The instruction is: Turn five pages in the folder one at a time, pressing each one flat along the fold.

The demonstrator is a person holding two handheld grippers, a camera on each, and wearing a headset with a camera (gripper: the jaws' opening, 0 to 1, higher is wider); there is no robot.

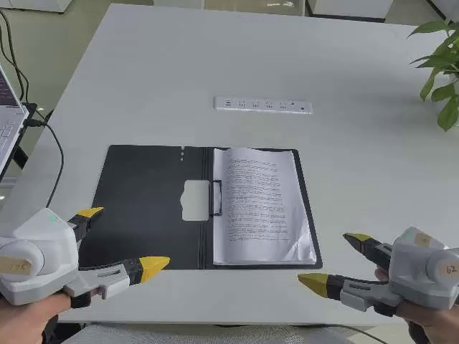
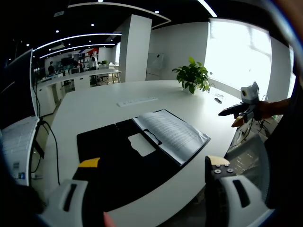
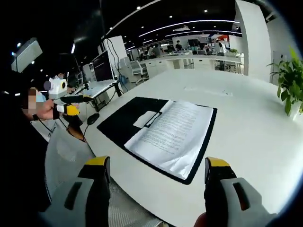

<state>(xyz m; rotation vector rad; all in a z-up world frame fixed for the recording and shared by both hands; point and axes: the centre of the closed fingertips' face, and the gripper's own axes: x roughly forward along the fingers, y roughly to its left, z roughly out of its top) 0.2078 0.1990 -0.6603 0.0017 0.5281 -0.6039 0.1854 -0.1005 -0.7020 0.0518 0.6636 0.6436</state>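
Open folder [image 1: 143,208] between left claw [image 1: 128,238], right claw [image 1: 330,259], untouched

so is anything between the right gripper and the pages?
Nothing visible. The right gripper, jaws open, hovers off the near right corner of the folder, with bare table between it and the pages.

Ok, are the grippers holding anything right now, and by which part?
Nothing is held: the left gripper and the right gripper both hang open, clear of the folder.
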